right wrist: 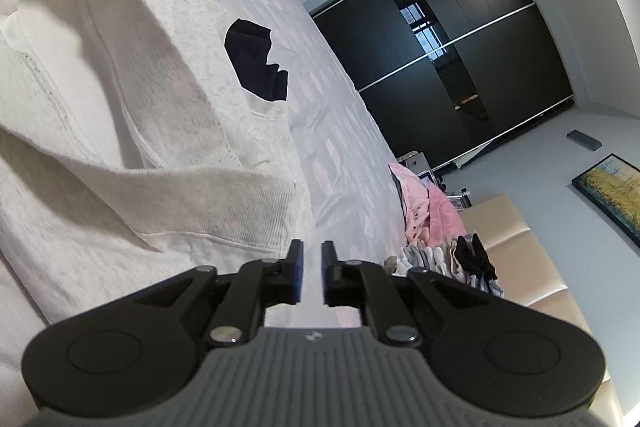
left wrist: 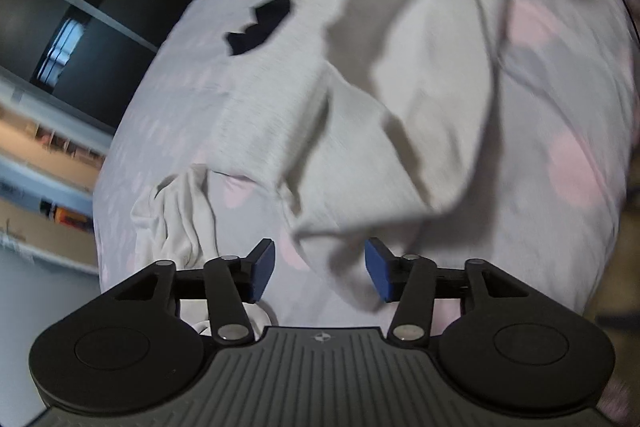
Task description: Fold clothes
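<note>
1. Ahead of both grippers, on the bed (left wrist: 560, 115) with its pale sheet printed in pink: a light grey sweatshirt (left wrist: 360, 99) lies spread out, partly folded over itself.
2. Left gripper (left wrist: 320, 269): jaws wide apart, holding nothing. A folded flap of the sweatshirt lies just beyond and between the blue pads (left wrist: 264, 267); I cannot tell whether it touches them.
3. Left of the left jaws: a crumpled white garment (left wrist: 176, 219) on the sheet.
4. Beyond the left jaws: a black patch (left wrist: 260, 27) on the sweatshirt. The left view is motion-blurred.
5. Right gripper (right wrist: 311, 273): jaws narrow, a slim gap, nothing between them.
6. Just left of the right jaws: the ribbed cuff (right wrist: 240, 203) of a sleeve, laid across the sweatshirt body.
7. Right of the right jaws: a pink garment (right wrist: 428, 207) and a small heap of socks (right wrist: 448, 259).
</note>
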`<state>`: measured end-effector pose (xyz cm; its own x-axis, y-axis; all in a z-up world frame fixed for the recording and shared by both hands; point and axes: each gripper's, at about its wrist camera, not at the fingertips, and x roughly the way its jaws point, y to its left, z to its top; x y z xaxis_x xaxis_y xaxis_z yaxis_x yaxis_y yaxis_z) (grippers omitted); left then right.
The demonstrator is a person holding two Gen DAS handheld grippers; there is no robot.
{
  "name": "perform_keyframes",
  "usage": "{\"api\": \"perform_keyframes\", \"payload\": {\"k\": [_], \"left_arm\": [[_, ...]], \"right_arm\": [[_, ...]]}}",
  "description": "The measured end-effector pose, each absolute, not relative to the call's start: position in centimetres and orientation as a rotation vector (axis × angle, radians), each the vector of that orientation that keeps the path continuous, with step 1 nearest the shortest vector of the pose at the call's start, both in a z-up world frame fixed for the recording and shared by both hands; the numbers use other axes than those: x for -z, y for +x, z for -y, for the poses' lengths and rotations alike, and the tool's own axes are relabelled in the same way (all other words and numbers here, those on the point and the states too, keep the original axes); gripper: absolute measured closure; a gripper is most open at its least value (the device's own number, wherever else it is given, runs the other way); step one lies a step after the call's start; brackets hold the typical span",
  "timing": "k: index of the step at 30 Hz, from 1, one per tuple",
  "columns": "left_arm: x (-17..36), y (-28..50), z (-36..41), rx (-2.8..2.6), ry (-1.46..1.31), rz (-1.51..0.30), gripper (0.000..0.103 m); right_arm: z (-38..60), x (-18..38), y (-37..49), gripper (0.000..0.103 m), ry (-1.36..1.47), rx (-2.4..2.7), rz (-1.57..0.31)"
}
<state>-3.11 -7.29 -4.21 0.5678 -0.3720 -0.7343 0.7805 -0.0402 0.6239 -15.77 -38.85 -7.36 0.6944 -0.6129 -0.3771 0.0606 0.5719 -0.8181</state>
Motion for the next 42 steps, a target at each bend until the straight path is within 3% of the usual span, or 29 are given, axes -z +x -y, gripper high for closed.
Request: {"api": "perform_keyframes", "payload": {"k": [1, 3, 10, 17, 24, 27, 30, 37, 42], "left_arm": [[5.0, -3.4, 7.4, 0.972, 1.342, -0.368, 0.054], [6.4, -3.8, 7.8, 0.976, 1.409, -0.311, 0.054], [8.0, -3.4, 10.4, 1.016, 1.384, -0.247, 0.054], [6.8, -0.9, 12.6, 1.065, 1.236, -0.369, 0.056], [5.4, 2.0, 13.6, 1.071, 1.052, -0.522, 0.072], [4.8, 3.3, 13.6, 1.055, 0.96, -0.592, 0.079], [4.1, 4.5, 13.4, 1.024, 0.874, -0.648, 0.087], [2.4, 8.5, 11.6, 0.851, 0.591, -0.829, 0.095], [1.6, 10.0, 11.1, 0.738, 0.453, -0.908, 0.096]], "right_arm": [[38.8, 7.4, -15.8, 0.081, -0.884, 0.432, -0.71], [38.8, 7.5, -15.9, 0.076, -0.888, 0.419, -0.716], [40.6, 6.8, -15.3, 0.069, -0.793, 0.369, -0.765], [44.0, 5.2, -13.0, 0.061, -0.514, 0.291, -0.827], [46.6, 4.8, -10.1, 0.055, -0.292, 0.232, -0.86], [46.4, 5.3, -9.1, 0.058, -0.291, 0.228, -0.873], [46.7, 4.9, -9.1, 0.086, -0.231, 0.234, -0.875], [48.2, 3.3, -11.3, 0.092, -0.123, 0.366, -0.825], [49.5, 1.9, -13.6, 0.093, -0.008, 0.446, -0.766]]}}
